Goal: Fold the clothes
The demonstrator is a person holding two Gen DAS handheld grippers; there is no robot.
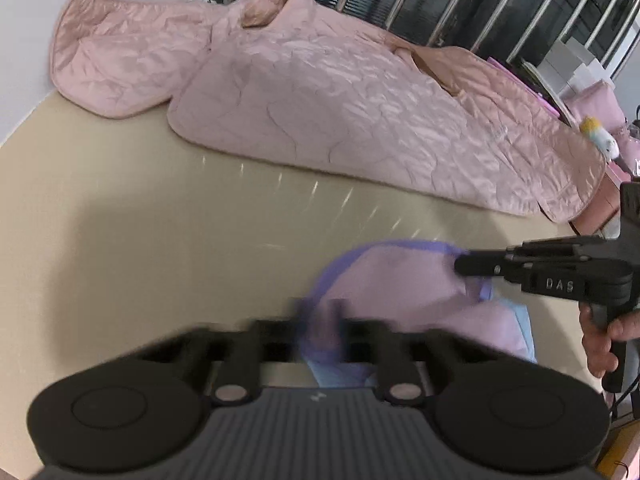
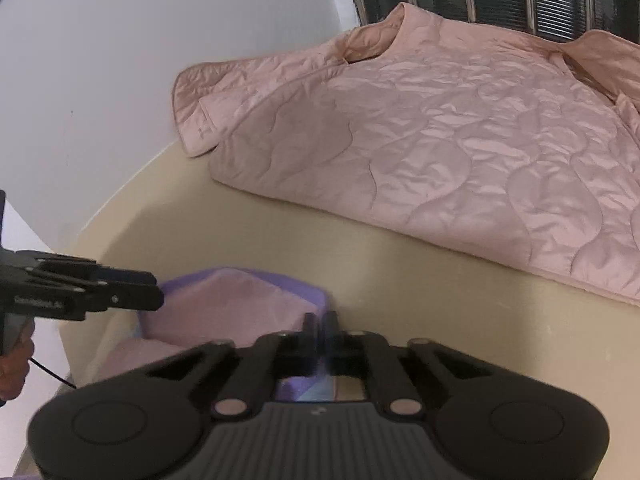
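Note:
A small lilac garment (image 1: 400, 280) with purple trim and a light blue part hangs between both grippers, just above the beige table (image 1: 140, 220). My left gripper (image 1: 322, 320) is shut on its purple edge. My right gripper (image 2: 320, 330) is shut on the opposite edge; it also shows at the right of the left wrist view (image 1: 464, 266). The left gripper appears at the left of the right wrist view (image 2: 156, 300). The garment (image 2: 224, 308) sags between them. A pink quilted jacket (image 1: 320, 92) lies spread flat at the back of the table, also in the right wrist view (image 2: 440, 160).
A white wall (image 2: 120, 60) stands at the left. A dark window with metal bars (image 1: 480, 0) runs behind the jacket. Pink items, boxes and a small yellow-and-blue toy (image 1: 600, 136) crowd the far right. The table's front half is bare beige surface.

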